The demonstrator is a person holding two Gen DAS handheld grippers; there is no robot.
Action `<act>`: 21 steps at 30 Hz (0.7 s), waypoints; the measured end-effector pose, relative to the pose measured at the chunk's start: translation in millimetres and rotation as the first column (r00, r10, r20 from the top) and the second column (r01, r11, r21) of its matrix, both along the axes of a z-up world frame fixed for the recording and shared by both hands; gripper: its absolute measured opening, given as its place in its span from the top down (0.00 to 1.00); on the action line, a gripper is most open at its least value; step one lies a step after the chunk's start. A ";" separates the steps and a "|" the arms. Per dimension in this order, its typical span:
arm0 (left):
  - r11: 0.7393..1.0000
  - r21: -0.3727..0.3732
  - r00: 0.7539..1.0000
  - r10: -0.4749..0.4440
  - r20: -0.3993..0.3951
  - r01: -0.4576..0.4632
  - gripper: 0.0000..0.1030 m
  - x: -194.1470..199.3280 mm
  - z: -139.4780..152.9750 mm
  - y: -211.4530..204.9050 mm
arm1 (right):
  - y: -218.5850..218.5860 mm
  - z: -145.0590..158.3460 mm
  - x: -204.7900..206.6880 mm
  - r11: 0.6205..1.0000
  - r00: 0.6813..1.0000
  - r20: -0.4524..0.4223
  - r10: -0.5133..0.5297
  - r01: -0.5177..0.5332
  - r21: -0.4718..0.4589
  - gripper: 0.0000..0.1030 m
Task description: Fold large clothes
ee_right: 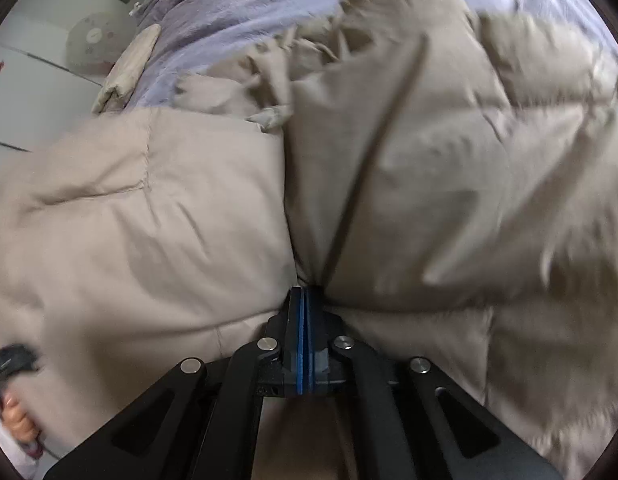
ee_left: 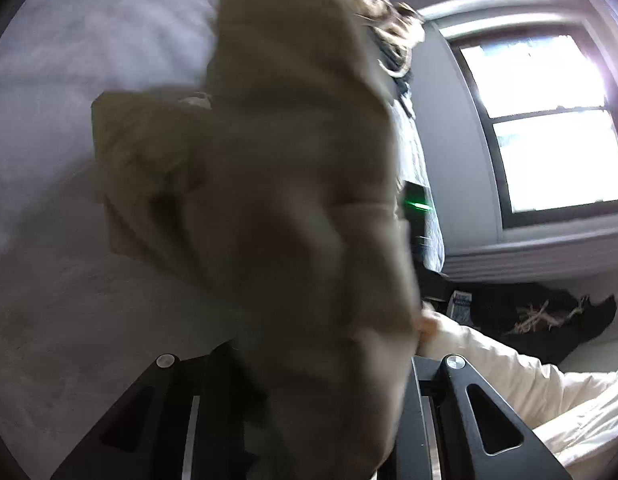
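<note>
A large beige puffer coat (ee_right: 429,168) lies spread over a bed with a lilac sheet (ee_right: 237,4). My right gripper (ee_right: 305,300) is shut, its blue pads pinching a fold of the coat near the dark zipper line. In the left wrist view a blurred hanging part of the same coat (ee_left: 293,184) fills the middle and hides the fingertips of my left gripper (ee_left: 309,400); the cloth drapes between its black arms, so its grip cannot be judged. The lilac sheet (ee_left: 69,120) lies behind on the left.
A person in white sleeves (ee_left: 509,364) stands at the right, with a bright window (ee_left: 549,128) behind. Dark clothes (ee_left: 541,320) lie below the window. A beige sleeve or strip (ee_right: 129,64) hangs at the bed's edge by the pale floor (ee_right: 29,88).
</note>
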State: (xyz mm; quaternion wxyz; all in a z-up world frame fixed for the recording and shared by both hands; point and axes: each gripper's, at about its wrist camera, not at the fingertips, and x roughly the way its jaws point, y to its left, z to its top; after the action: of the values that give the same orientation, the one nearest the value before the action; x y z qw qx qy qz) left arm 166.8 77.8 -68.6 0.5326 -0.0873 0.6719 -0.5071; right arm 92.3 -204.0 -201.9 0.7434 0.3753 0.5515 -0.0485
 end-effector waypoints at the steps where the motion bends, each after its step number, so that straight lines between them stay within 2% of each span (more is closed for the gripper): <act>1: 1.000 0.006 1.000 -0.008 0.012 0.008 0.76 -5.3 5.4 -9.3 | -2.3 -3.9 -0.8 1.000 1.000 0.001 -0.004 0.004 0.019 1.00; 6: 0.997 0.056 0.996 -0.053 0.071 0.049 0.76 -36.6 28.6 -65.0 | -11.6 -17.2 -4.9 0.995 1.000 0.016 -0.018 0.016 0.099 1.00; 10: 0.993 0.101 0.990 -0.068 0.120 0.056 0.76 -50.4 38.3 -88.8 | -20.0 -24.6 -11.0 0.984 0.998 0.036 -0.047 0.040 0.171 1.00; 17: 0.987 0.161 0.980 -0.048 0.194 0.016 0.76 -75.5 49.2 -111.2 | -29.6 -27.8 -16.9 0.963 0.996 0.039 -0.077 0.064 0.261 1.00; 18: 0.987 0.163 0.978 -0.047 0.201 0.014 0.76 -78.9 52.3 -112.5 | -32.7 -24.2 -19.7 0.957 0.997 0.022 -0.078 0.069 0.281 1.00; 19: 0.984 0.177 0.987 -0.042 0.157 0.014 0.76 -80.7 54.5 -114.2 | -35.4 -20.6 -23.4 0.952 0.997 0.013 -0.079 0.072 0.299 0.99; 21: 0.981 0.190 0.980 -0.064 0.186 0.028 0.76 -89.4 58.8 -111.4 | -43.2 -8.3 -36.5 0.944 0.996 0.015 -0.086 0.077 0.320 0.97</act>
State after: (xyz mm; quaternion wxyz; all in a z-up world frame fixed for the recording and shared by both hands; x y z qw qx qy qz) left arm 77.4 -33.6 -9.8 0.5888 0.0279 0.6639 -0.4602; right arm 55.7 -247.2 -210.2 0.6781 0.5134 0.5256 0.0159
